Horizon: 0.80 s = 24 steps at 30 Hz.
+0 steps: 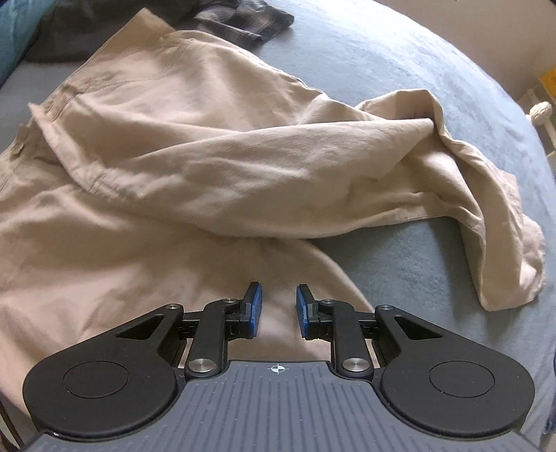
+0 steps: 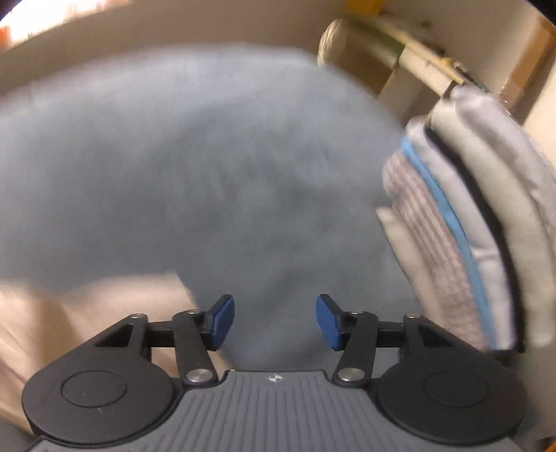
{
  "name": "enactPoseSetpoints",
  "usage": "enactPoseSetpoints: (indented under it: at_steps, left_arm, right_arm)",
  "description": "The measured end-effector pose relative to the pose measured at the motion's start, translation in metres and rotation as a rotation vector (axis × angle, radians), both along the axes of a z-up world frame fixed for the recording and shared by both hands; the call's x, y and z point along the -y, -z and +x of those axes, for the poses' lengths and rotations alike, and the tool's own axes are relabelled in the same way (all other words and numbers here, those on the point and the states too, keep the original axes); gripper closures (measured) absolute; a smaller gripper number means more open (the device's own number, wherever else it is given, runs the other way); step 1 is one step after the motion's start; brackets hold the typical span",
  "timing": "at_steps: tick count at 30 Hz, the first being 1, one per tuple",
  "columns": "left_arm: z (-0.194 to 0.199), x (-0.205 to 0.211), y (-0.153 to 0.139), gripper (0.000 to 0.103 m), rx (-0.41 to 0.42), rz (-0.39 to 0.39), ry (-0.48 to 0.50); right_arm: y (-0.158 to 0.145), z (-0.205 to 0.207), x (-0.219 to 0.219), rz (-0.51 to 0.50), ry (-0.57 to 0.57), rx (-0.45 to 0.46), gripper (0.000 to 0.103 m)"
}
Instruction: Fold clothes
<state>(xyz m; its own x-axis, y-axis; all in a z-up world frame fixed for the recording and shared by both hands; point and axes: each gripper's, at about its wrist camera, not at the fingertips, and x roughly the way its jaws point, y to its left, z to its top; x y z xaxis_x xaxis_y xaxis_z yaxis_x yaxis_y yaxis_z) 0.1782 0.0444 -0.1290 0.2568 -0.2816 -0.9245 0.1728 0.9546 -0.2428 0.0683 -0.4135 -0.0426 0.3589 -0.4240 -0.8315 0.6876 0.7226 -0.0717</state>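
Beige trousers (image 1: 180, 153) lie crumpled on a grey-blue bed cover (image 1: 399, 69), one leg twisted across to the right. My left gripper (image 1: 278, 295) is open and empty, hovering just above the near trouser cloth. My right gripper (image 2: 274, 309) is open and empty over the bare bed cover (image 2: 208, 167); a bit of the beige trousers (image 2: 87, 313) shows at its lower left. The right wrist view is blurred.
A dark plaid garment (image 1: 243, 21) lies at the far side of the bed. A stack of folded clothes (image 2: 469, 226) stands at the right of the bed. A wooden bed frame or shelf (image 2: 417, 62) is behind the stack.
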Motion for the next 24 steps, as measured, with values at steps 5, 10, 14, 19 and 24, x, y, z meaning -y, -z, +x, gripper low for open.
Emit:
enactPoseSetpoints:
  at_steps: [5, 10, 14, 19, 24]
  left_arm:
    - [-0.014, -0.025, -0.011, 0.082, 0.015, -0.063, 0.001]
    - [-0.014, -0.060, -0.027, 0.082, 0.090, -0.116, -0.062]
    - [0.001, -0.093, -0.040, 0.082, 0.206, -0.134, -0.162]
    - [0.055, -0.120, -0.039, 0.082, 0.332, -0.091, -0.220]
    - [0.127, -0.122, -0.008, 0.082, 0.327, -0.035, -0.210]
  right_arm:
    - [-0.010, 0.104, -0.092, 0.273, -0.459, 0.199, 0.039]
    - [0.036, 0.238, -0.218, 0.630, -0.860, 0.159, 0.031]
    - [0.084, 0.318, -0.284, 0.658, -0.952, -0.039, 0.029]
    - [0.122, 0.351, -0.296, 0.749, -0.829, -0.163, 0.028]
    - [0.122, 0.344, -0.288, 0.774, -0.819, -0.234, 0.033]
